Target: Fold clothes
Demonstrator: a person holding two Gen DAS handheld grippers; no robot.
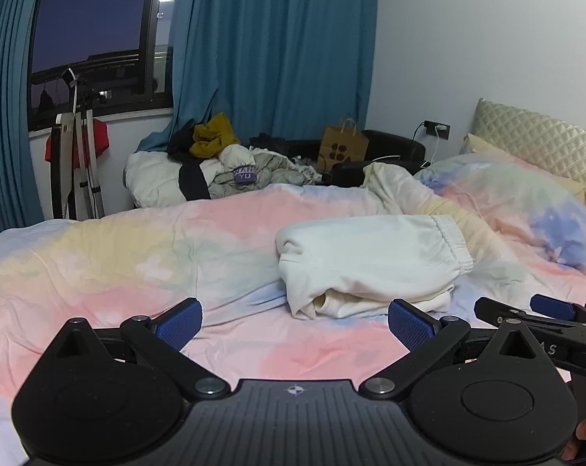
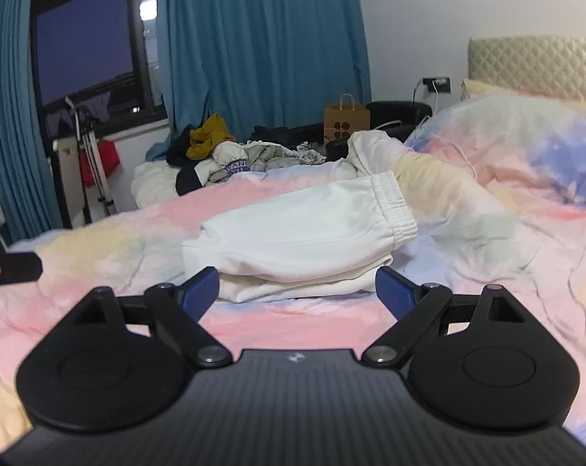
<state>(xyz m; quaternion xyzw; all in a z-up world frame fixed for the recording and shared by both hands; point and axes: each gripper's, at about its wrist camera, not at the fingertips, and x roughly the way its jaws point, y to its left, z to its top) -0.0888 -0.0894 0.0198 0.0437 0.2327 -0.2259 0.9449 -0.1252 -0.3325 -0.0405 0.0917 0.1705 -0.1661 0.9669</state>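
Observation:
A folded white garment (image 1: 370, 264) with an elastic waistband lies on the pastel duvet (image 1: 137, 264), waistband toward the headboard. It also shows in the right wrist view (image 2: 300, 237). My left gripper (image 1: 293, 324) is open and empty, hovering just short of the garment's near edge. My right gripper (image 2: 297, 291) is open and empty, its blue pads either side of the garment's near folded edge. The right gripper's fingers (image 1: 526, 310) show at the right of the left wrist view.
A pile of unfolded clothes (image 1: 223, 167) lies on a white cushion beyond the bed's far side. A brown paper bag (image 1: 343, 147) and a dark chair stand near the wall. The headboard (image 1: 545, 143) and pillow are at the right. Blue curtains hang behind.

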